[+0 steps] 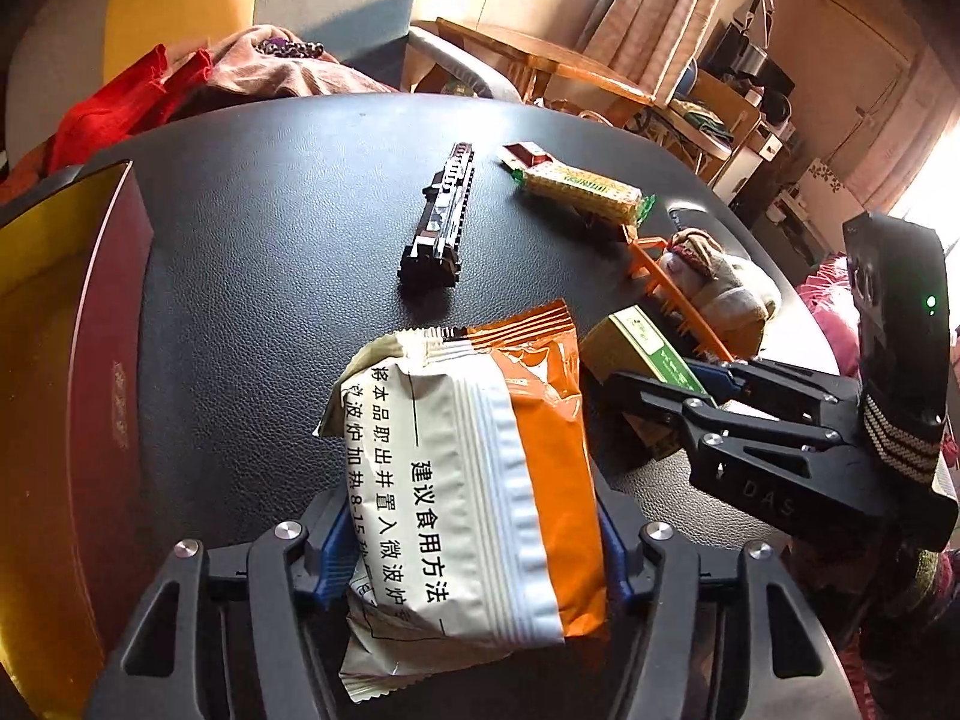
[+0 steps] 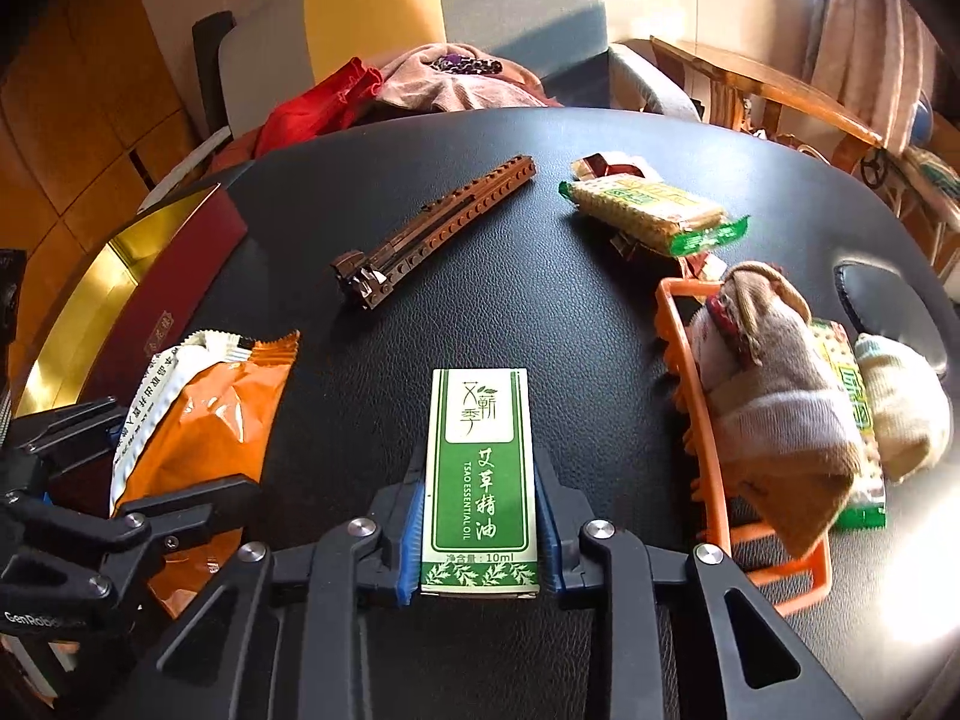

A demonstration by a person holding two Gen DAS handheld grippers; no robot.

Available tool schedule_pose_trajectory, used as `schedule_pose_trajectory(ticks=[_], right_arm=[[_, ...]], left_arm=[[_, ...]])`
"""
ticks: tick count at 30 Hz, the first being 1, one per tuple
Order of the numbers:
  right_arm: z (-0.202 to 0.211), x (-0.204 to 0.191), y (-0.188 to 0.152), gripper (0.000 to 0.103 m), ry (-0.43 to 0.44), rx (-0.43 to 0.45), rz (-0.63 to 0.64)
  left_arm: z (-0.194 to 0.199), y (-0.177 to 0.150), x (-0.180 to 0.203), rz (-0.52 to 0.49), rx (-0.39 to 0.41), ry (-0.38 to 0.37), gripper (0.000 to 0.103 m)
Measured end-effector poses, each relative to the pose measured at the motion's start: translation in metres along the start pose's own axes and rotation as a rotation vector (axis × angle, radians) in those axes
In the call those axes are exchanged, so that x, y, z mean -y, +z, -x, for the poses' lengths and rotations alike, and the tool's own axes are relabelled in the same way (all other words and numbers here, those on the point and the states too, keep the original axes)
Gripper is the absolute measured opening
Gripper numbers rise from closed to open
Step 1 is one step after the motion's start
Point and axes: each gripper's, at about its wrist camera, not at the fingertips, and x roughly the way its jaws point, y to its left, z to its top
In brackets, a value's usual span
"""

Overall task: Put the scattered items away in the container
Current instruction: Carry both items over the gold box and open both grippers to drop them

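Note:
My left gripper (image 1: 474, 564) is shut on an orange and white snack packet (image 1: 480, 474), held above the black table; the packet also shows in the right wrist view (image 2: 198, 420). My right gripper (image 2: 480, 540) is shut on a green and white essential oil box (image 2: 480, 480), seen too in the left wrist view (image 1: 654, 348). An orange basket (image 2: 714, 450) at the right holds rolled socks (image 2: 774, 396) and a green packet. A brick-built bar (image 2: 432, 222) and a cracker packet (image 2: 654, 210) lie on the table.
A dark red box with a gold inside (image 1: 54, 372) stands open at the table's left edge. Red and pink cloths (image 2: 384, 84) lie on a chair behind the table. Wooden furniture (image 1: 558, 60) stands at the back right.

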Motion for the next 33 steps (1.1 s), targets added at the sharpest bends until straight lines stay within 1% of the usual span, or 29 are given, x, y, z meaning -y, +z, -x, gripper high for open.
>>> schedule_pose_trajectory(ticks=[3, 7, 10, 13, 18, 22, 28, 33], right_arm=[[0.007, -0.002, -0.004, 0.031, -0.005, 0.011, -0.013], [0.024, -0.012, -0.001, 0.031, 0.006, 0.049, -0.018], [0.036, -0.02, 0.001, 0.031, 0.015, 0.079, -0.021], [0.048, -0.029, 0.005, 0.031, 0.028, 0.109, -0.019], [0.059, -0.073, 0.027, 0.031, 0.098, 0.155, 0.036], [0.059, -0.117, 0.042, 0.031, 0.156, 0.171, 0.095], [0.042, -0.179, 0.062, 0.031, 0.224, 0.16, 0.157], [0.025, -0.224, 0.073, 0.031, 0.259, 0.138, 0.221]], left_arm=[[0.009, -0.002, 0.003, -0.006, 0.027, 0.004, 0.064], [0.026, -0.002, 0.005, 0.005, 0.067, -0.007, 0.064], [0.043, 0.0, 0.0, 0.017, 0.1, 0.0, 0.064], [0.062, -0.001, -0.012, 0.045, 0.136, 0.025, 0.064], [0.09, -0.005, -0.045, 0.104, 0.186, 0.101, 0.064], [0.11, -0.011, -0.078, 0.165, 0.218, 0.18, 0.064], [0.133, -0.024, -0.131, 0.264, 0.246, 0.301, 0.064], [0.139, -0.034, -0.174, 0.332, 0.231, 0.407, 0.064]])
